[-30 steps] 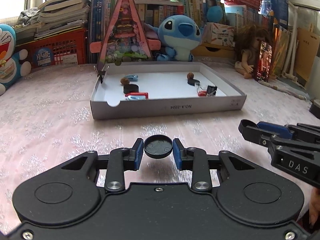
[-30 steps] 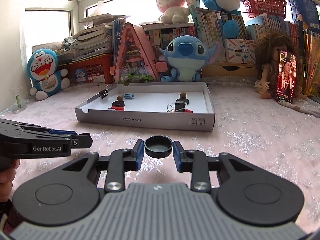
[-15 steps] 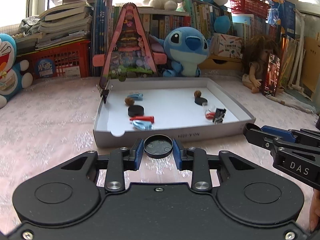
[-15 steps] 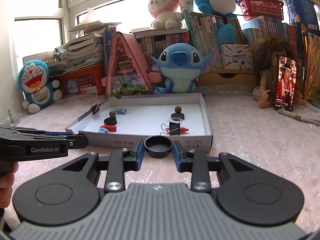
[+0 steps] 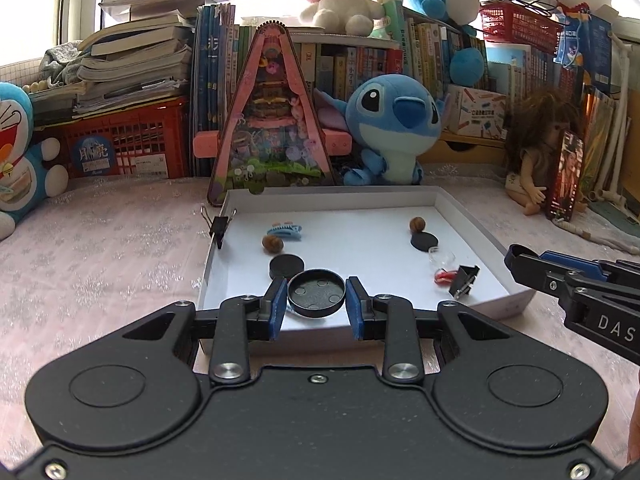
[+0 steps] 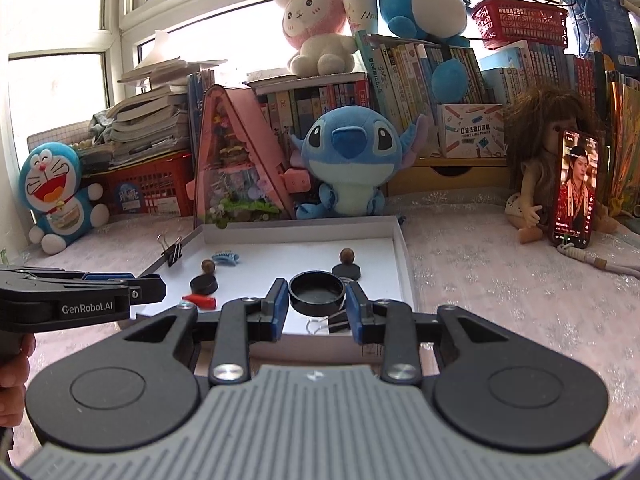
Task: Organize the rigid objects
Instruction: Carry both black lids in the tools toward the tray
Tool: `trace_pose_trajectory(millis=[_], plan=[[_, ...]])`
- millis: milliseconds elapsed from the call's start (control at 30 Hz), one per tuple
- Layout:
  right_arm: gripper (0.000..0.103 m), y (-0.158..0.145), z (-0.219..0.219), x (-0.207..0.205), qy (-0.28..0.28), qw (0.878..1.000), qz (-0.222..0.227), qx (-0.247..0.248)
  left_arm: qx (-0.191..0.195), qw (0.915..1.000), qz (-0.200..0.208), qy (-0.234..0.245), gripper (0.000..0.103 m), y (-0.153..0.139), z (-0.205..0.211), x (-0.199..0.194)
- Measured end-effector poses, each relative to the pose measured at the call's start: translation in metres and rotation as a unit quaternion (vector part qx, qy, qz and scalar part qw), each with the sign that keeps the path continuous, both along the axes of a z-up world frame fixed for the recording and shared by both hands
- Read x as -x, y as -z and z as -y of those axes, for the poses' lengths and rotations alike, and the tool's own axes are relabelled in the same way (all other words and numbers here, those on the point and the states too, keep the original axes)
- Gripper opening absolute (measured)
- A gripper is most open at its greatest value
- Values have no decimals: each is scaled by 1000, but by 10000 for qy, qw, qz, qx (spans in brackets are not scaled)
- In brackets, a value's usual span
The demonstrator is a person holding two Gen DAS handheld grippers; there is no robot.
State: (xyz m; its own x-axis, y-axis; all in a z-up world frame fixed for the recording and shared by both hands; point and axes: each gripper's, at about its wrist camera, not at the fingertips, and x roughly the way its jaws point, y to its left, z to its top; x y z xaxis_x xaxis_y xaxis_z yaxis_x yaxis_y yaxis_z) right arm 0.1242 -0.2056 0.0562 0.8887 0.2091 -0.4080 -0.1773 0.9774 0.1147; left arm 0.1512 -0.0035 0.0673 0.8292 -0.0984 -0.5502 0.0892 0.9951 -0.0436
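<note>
— What's each claw got hold of?

— The left claw [image 5: 316, 304] is clamped on a round black cap [image 5: 316, 294], hollow side up, with small bumps inside it. The right claw [image 6: 317, 300] pinches another black cap [image 6: 316, 293], also hollow side up. Both caps hang over the near edge of the white tray [image 5: 460, 204].

— What's the tray sitting on?

— A pink cloth with pale snowflakes [image 5: 100, 248]; whether a desk or a bed lies under it, I can't tell.

— And inside the tray?

— Toward its left side: a blue hair clip [image 5: 285, 231], a brown nut [image 5: 272, 243] and a flat black disc [image 5: 286, 266]. A black binder clip [image 5: 218, 226] bites the left rim. Toward the right side: a second nut [image 5: 417, 224] touching another black disc [image 5: 424, 241], then a clear bit with something red [image 5: 443, 276], too small to name, and a black binder clip [image 5: 464, 280] near the right front corner.

— Anything blocked?

— Plenty. From the left camera the claw's body covers the tray's front wall and whatever lies just behind it. From the right camera a red piece [image 6: 200, 300] shows by the front left corner, partly behind the other claw's arm, and the binder clip is mostly hidden under the held cap. Only a sliver of the person's hand [image 6: 14, 380] shows at that picture's left edge.
</note>
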Motion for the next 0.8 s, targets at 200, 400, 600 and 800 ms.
trace_pose_trajectory(millis=[200, 400, 600, 800], plan=[[37, -3, -2, -15, 29, 10000, -42, 11, 71, 10000, -5, -29, 30, -3, -2, -17], [37, -9, 2, -36, 64, 9998, -177, -107, 156, 9998, -81, -43, 30, -8, -5, -39], [37, -16, 12, -63, 115, 9988, -352, -306, 312, 9991, -274, -33, 30, -10, -13, -70], [37, -21, 20, -99, 181, 9961, -633, -585, 503, 9976, -453, -177, 30, -11, -24, -111]])
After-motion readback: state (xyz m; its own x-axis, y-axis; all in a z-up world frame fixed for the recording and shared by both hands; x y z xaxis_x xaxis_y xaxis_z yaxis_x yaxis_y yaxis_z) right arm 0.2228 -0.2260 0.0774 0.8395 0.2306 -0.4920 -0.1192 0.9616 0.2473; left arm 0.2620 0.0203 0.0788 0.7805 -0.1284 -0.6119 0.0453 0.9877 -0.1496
